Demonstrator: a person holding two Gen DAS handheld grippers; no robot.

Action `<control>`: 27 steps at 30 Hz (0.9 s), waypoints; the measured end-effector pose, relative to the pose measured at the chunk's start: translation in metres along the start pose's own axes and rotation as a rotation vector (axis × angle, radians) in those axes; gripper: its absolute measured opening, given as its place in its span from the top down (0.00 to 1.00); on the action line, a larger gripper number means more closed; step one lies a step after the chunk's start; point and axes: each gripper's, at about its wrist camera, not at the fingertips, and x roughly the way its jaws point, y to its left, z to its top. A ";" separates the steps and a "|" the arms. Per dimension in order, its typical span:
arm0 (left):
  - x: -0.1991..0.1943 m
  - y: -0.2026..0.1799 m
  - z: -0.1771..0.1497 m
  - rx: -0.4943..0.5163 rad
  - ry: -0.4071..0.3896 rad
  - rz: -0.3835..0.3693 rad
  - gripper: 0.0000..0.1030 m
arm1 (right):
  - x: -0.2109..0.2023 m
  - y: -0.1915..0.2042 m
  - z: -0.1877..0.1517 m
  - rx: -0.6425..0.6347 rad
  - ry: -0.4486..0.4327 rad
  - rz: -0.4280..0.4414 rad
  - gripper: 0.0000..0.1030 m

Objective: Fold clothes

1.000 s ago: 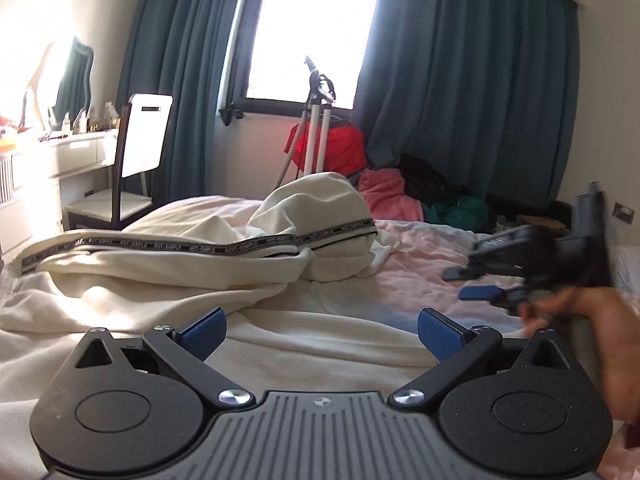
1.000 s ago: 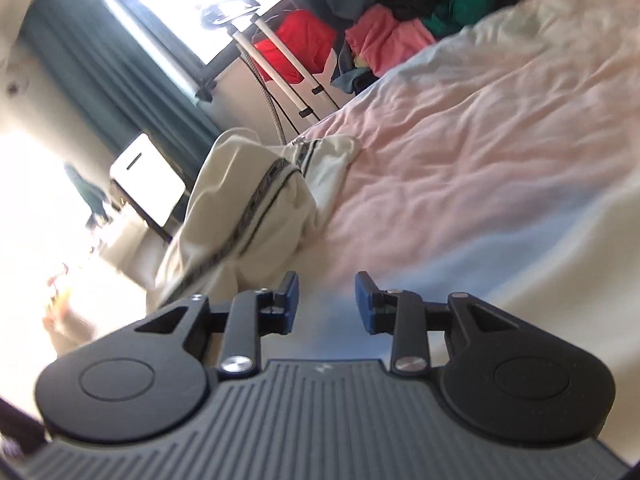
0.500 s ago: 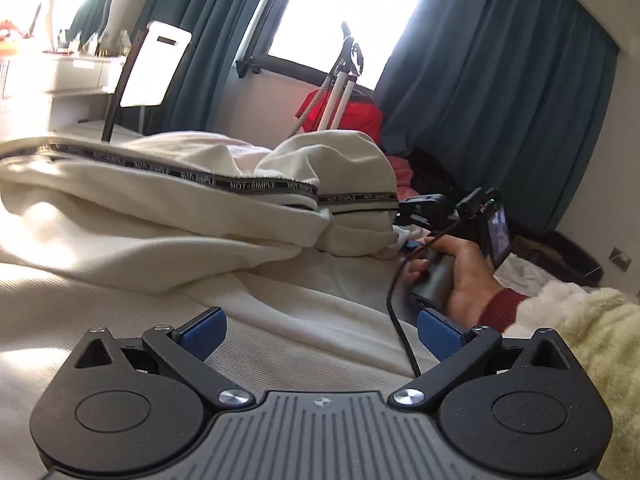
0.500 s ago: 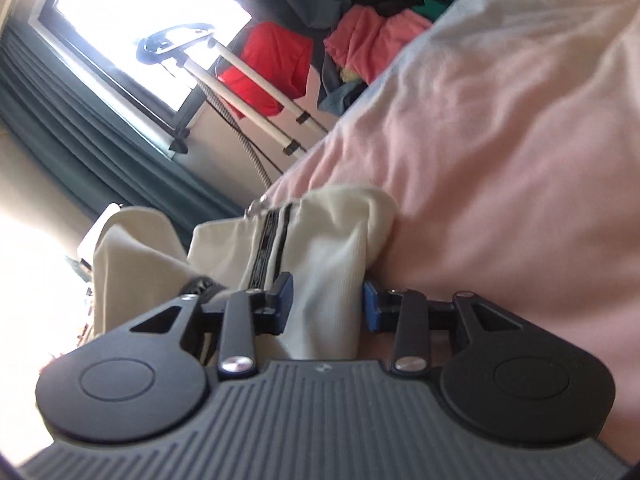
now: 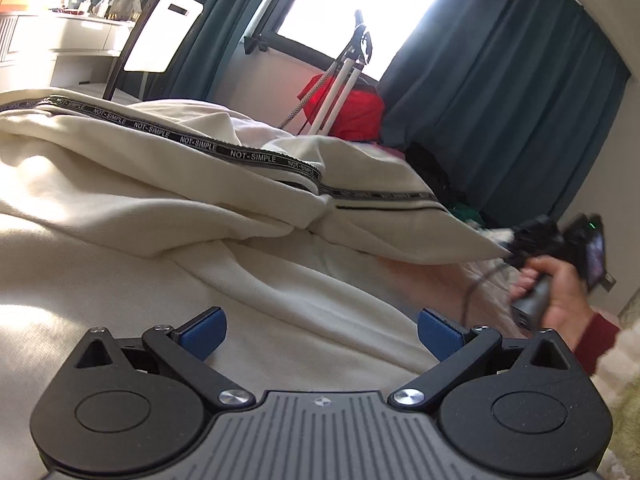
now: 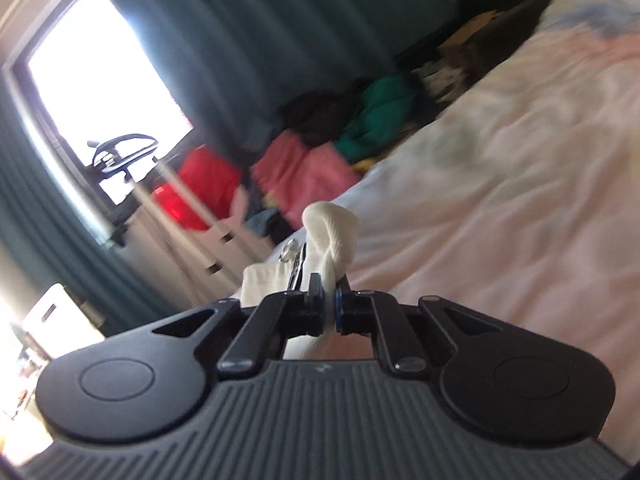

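A cream garment (image 5: 160, 184) with a black lettered band lies crumpled on the bed. My left gripper (image 5: 320, 322) hovers low over its near part, blue pads wide apart, open, nothing between them. In the left wrist view a hand holds my right gripper (image 5: 532, 236) at the garment's right corner, which is pulled out taut. In the right wrist view my right gripper (image 6: 328, 300) has its jaws closing tight, pads pressing a bunched fold of the cream garment (image 6: 332, 232), with a zip pull beside it.
A pale pink bed sheet (image 6: 500, 200) stretches to the right. Beyond the bed lie piled clothes (image 6: 312, 160), a red bag (image 5: 348, 108) and a white stand (image 5: 344, 76). A chair (image 5: 160, 36) and a dresser (image 5: 60, 40) stand at the left by dark curtains.
My right gripper went from open around the garment's corner to shut on it and pulled it rightward, stretching the cloth. My left gripper dropped closer to the garment, then held still.
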 end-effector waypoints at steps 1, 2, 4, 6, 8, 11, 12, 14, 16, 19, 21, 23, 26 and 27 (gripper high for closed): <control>-0.004 -0.002 0.000 0.008 -0.007 0.000 0.00 | -0.009 -0.017 0.012 0.010 -0.013 -0.033 0.92; -0.009 -0.004 0.000 0.020 -0.016 0.004 0.00 | -0.018 -0.034 0.024 0.020 -0.026 -0.066 0.92; -0.017 -0.009 0.000 0.043 -0.028 0.014 0.00 | -0.024 -0.061 0.048 0.070 -0.018 -0.135 0.92; -0.023 -0.011 0.001 0.045 -0.032 0.012 0.00 | -0.016 -0.066 0.071 0.105 0.037 -0.188 0.92; -0.026 -0.013 0.001 0.047 -0.035 0.016 0.00 | -0.016 -0.052 0.090 0.063 0.033 -0.176 0.92; -0.026 -0.016 0.002 0.055 -0.028 0.032 0.00 | -0.025 -0.019 0.113 -0.050 -0.023 -0.103 0.92; -0.024 -0.016 0.002 0.056 -0.024 0.035 0.00 | -0.032 -0.014 0.116 -0.061 -0.054 -0.071 0.92; -0.021 -0.022 0.003 0.072 -0.019 0.036 0.00 | -0.043 -0.021 0.114 -0.067 -0.086 -0.061 0.92; -0.018 -0.027 0.002 0.110 -0.024 0.042 0.00 | -0.052 -0.037 0.108 -0.062 -0.095 -0.080 0.92; -0.016 -0.032 0.001 0.151 -0.026 0.043 0.00 | -0.061 -0.084 0.088 -0.010 -0.041 -0.147 0.92; -0.021 -0.036 0.001 0.174 -0.032 0.039 0.00 | -0.069 -0.110 0.070 0.010 -0.010 -0.175 0.92; -0.028 -0.040 0.000 0.197 -0.039 0.035 0.00 | -0.077 -0.135 0.052 0.029 0.022 -0.203 0.92; -0.038 -0.048 0.000 0.243 -0.050 0.035 0.00 | -0.077 -0.156 0.031 0.046 0.067 -0.236 0.91; -0.041 -0.050 0.000 0.260 -0.051 0.039 0.00 | -0.075 -0.158 0.027 0.047 0.088 -0.244 0.91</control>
